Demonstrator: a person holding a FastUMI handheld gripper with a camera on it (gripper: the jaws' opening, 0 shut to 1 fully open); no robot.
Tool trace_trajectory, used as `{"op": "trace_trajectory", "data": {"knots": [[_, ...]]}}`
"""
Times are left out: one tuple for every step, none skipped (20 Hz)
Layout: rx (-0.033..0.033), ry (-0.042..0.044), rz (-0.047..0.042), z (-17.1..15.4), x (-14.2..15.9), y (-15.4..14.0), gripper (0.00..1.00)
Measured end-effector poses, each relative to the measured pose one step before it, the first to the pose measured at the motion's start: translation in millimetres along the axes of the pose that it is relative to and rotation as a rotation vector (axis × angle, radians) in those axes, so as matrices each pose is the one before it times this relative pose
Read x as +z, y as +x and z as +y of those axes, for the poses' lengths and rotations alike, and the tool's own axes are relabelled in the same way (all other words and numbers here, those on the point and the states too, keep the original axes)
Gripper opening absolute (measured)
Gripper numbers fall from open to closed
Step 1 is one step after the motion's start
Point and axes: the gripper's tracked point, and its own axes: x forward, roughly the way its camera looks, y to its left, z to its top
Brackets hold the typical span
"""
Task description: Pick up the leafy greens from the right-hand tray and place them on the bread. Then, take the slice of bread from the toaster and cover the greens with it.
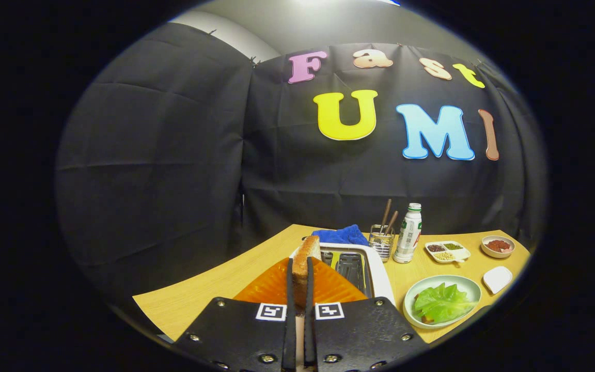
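Gripper view: gripper (300, 276) clamped narrow on a slice of bread (305, 263), both fingers pressing its flat sides, slice held upright on edge, crust end sticking up past the fingertips (290, 268). The slice sits above the near-left part of the white toaster (380, 274), whose slots are open just right of the fingers. Whether the slice's bottom is clear of the toaster, cannot tell; fingers hide it.

Right of the toaster, pale green plate (470, 287) on the wooden table (199, 297). The leafy greens (442, 302) lie spread flat on it, covering a bread slice whose brown edge (424, 318) peeks out at the near-left side. Plate is well apart from the gripper, off to its right.

Beyond the toaster: blue cloth (344, 235), a wire holder (381, 245) with brown sticks, a white bottle (409, 232) upright just beside it. Farther right, a small divided dish (448, 251) with seasonings, a round bowl (498, 246) with something reddish, and a small white dish (497, 279) near the plate's far-right rim.

Orange textured surface (271, 287) under and left of the fingers, touching the toaster's left side.
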Motion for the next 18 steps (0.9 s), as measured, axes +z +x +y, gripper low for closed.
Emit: {"op": "trace_trajectory", "data": {"knots": [[0.00400,0.00798,0.00073,-0.69,-0.14,1.81,0.06],[-0.00499,0.00475,-0.00650,-1.77,3.26,-0.33,0.06],[-0.00053,0.00355,-0.00403,-3.62,3.03,-0.77,0.06],[-0.00390,0.00182,-0.00431,-1.05,2.29,0.14,0.06],[0.00694,0.00295,-0.00463,0.65,3.62,0.17,0.06],[0.00705,0.00007,-0.00009,1.61,2.61,-0.17,0.06],[0.00691,0.00318,-0.00741,0.62,4.55,-1.08,0.06],[0.00283,-0.00740,-0.01300,0.07,6.07,-2.58,0.06],[-0.00017,-0.00198,-0.01609,-1.83,7.35,-1.50,0.06],[0.00941,0.00568,-0.01256,1.06,7.07,-2.27,0.06],[0.00835,0.00529,-0.01129,0.15,5.75,-1.11,0.06],[0.00750,0.00161,-0.01304,-0.54,8.80,-4.07,0.06],[0.00829,-0.00178,-0.01007,-2.88,7.56,-2.61,0.06],[0.00395,0.01188,-0.01257,-2.69,8.14,-4.29,0.06],[0.00011,0.00492,-0.01812,-4.09,7.31,-5.37,0.06],[0.00219,0.00140,-0.01427,-4.24,9.11,-5.11,0.06],[-0.00543,-0.00576,-0.01264,-4.75,7.99,-3.61,0.06],[-0.00382,-0.00128,-0.00889,-6.09,6.54,-4.12,0.06]]}}
